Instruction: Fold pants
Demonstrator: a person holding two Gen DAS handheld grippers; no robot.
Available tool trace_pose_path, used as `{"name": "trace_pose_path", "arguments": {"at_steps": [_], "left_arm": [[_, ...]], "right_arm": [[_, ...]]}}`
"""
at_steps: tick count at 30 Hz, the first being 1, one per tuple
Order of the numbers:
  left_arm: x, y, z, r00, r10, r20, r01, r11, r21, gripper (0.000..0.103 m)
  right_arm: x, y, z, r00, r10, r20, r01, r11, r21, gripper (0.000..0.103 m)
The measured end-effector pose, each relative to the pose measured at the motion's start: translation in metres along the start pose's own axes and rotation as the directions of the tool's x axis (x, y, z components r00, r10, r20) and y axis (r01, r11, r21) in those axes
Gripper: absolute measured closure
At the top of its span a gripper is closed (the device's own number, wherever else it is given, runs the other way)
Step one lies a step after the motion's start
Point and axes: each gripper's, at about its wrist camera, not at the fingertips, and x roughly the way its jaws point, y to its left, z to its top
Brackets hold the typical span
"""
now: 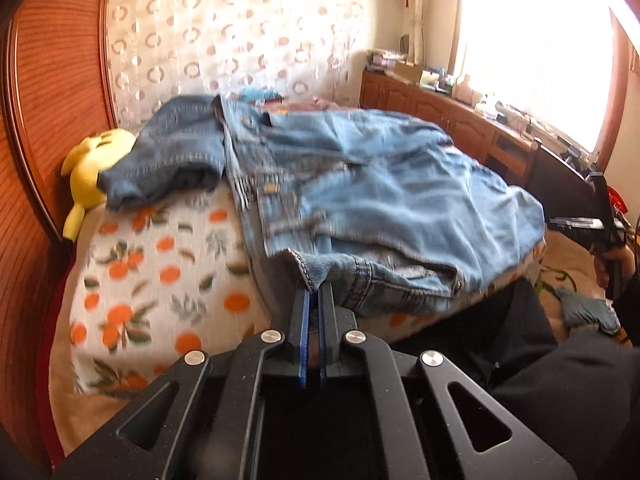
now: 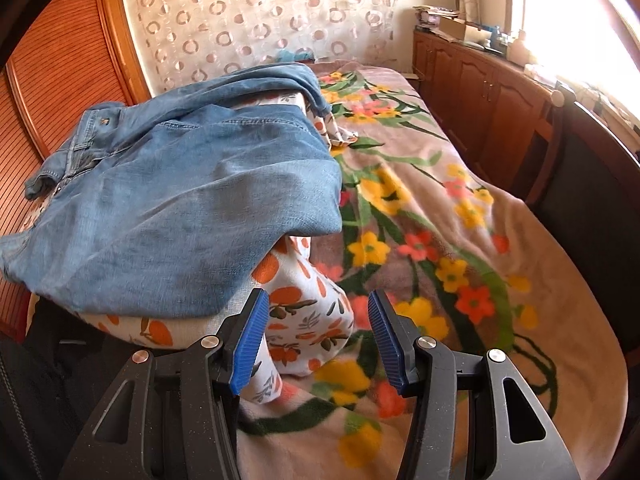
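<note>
The jeans (image 1: 360, 184) lie crumpled over an orange-print pillow (image 1: 160, 272) on the bed, spread from ten o'clock to three o'clock in my left wrist view. My left gripper (image 1: 318, 292) is clenched on a stitched hem edge of the denim at six o'clock of the heap, the blue pads pressed together with cloth pinched between them. My right gripper (image 2: 316, 320) hangs with its jaws apart and nothing between them; below it lie the pillow's corner and the flowered blanket (image 2: 460, 220), with the jeans up at ten o'clock.

I judge the risk to be in that one-sided grip: the pinch takes only a thin edge, so a pull could slip it free, or drag the whole heap and the pillow along. A yellow plush toy (image 1: 90, 172) touches the far leg at nine o'clock and might be swept off.
</note>
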Motion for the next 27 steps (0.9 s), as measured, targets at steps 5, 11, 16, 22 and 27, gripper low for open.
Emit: {"name": "trace_pose_path", "arguments": {"at_steps": [5, 11, 16, 22, 27], "left_arm": [[-0.001, 0.002, 0.024, 0.999, 0.012, 0.047, -0.013, 1.000, 0.001, 0.099], [-0.012, -0.002, 0.055, 0.993, 0.027, 0.114, -0.030, 0.999, 0.018, 0.099], [-0.019, 0.003, 0.087, 0.982, 0.071, 0.177, -0.077, 0.997, 0.025, 0.099], [-0.008, 0.028, 0.120, 0.964, 0.150, 0.219, -0.151, 0.988, -0.015, 0.099], [0.036, 0.054, 0.124, 0.968, 0.201, 0.148, -0.195, 0.979, -0.051, 0.099]], "right_arm": [[-0.002, -0.001, 0.000, 1.000, -0.007, 0.006, 0.007, 1.000, -0.012, 0.049], [0.010, 0.011, 0.005, 1.000, 0.010, 0.010, -0.010, 0.999, -0.035, 0.049], [0.018, 0.022, 0.024, 0.999, 0.021, 0.037, -0.018, 0.997, -0.070, 0.049], [0.021, 0.030, 0.055, 0.993, 0.051, 0.105, -0.042, 0.995, -0.085, 0.049], [0.036, 0.024, 0.069, 0.991, 0.084, 0.104, -0.083, 0.996, -0.020, 0.049]]}}
